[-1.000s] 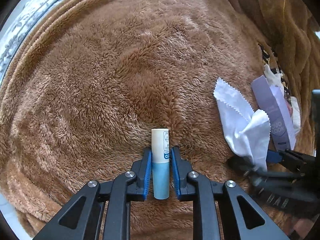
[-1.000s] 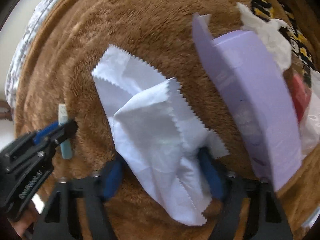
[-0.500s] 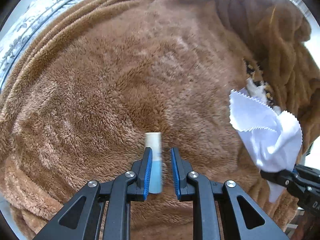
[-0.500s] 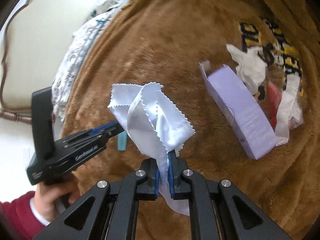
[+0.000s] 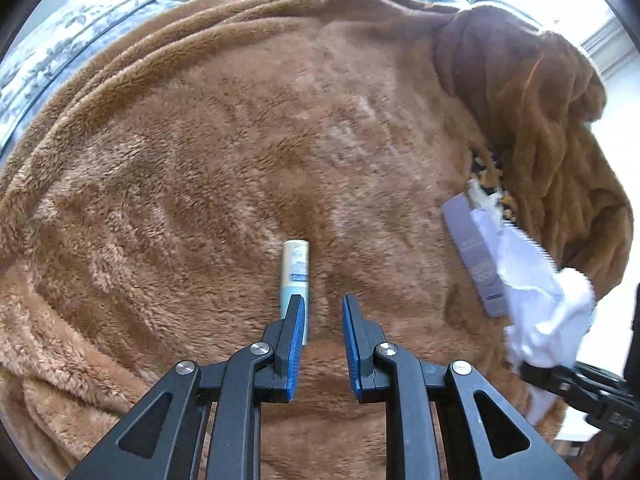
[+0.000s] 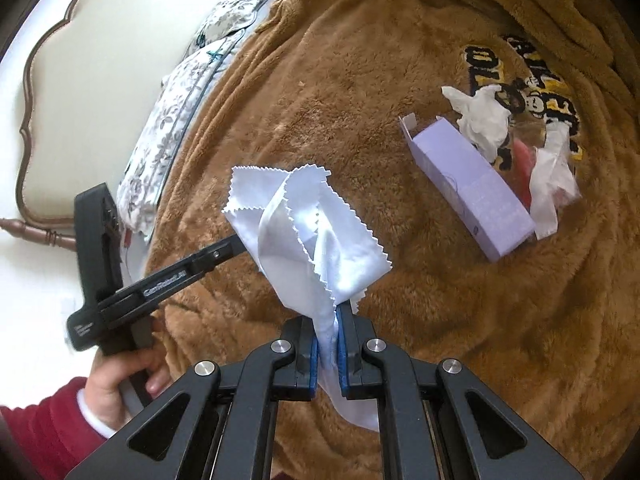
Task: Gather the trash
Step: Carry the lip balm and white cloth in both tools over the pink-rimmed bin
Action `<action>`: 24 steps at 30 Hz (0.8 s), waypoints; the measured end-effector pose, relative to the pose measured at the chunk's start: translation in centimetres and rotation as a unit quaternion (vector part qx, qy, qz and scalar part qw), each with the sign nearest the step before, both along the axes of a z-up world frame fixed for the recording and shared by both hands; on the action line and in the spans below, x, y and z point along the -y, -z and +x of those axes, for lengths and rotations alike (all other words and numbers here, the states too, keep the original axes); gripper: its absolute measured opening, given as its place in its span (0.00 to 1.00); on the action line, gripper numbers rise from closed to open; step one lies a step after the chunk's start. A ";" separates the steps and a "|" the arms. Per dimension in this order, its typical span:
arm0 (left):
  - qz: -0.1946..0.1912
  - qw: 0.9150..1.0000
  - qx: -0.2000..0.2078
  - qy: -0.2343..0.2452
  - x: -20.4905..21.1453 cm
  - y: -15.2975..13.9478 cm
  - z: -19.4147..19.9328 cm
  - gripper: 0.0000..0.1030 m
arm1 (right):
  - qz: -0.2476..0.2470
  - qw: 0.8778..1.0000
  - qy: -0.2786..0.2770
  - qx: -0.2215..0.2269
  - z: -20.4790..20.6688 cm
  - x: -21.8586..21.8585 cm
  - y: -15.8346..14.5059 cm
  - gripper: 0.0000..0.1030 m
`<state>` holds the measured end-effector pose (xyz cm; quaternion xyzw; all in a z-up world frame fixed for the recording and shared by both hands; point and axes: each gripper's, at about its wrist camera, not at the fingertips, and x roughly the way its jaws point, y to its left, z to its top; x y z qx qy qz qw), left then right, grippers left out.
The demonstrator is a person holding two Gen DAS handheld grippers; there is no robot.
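**Trash collection on a bed: one piece lifted, several left**

On the left, the left gripper points down at the brown blanket with its jaws a little apart. A small pale-blue tube shows just beyond its left finger, partly hidden by it. The tube does not fill the gap between the pads, so it appears to lie on the blanket rather than to be gripped.

Toward the middle, the right gripper is clamped on a white zigzag-edged sheet, which hangs clear of the blanket. This piece counts as picked up but not yet deposited, and no bin or bag is in view.

On the far right, a purple box with an open flap lies on the blanket. A crumpled white tissue touches its far end, and a clear wrapper with something red inside lies just beside it. By this reading one item is in hand and four remain to be collected.
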<state>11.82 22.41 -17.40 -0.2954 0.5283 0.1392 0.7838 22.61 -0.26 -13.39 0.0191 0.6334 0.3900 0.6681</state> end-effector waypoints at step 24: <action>0.000 0.998 -0.053 0.025 -0.9 3.6 3.3 0.16 | 0.014 1.000 0.000 -0.014 -1.1 0.7 -0.3 0.08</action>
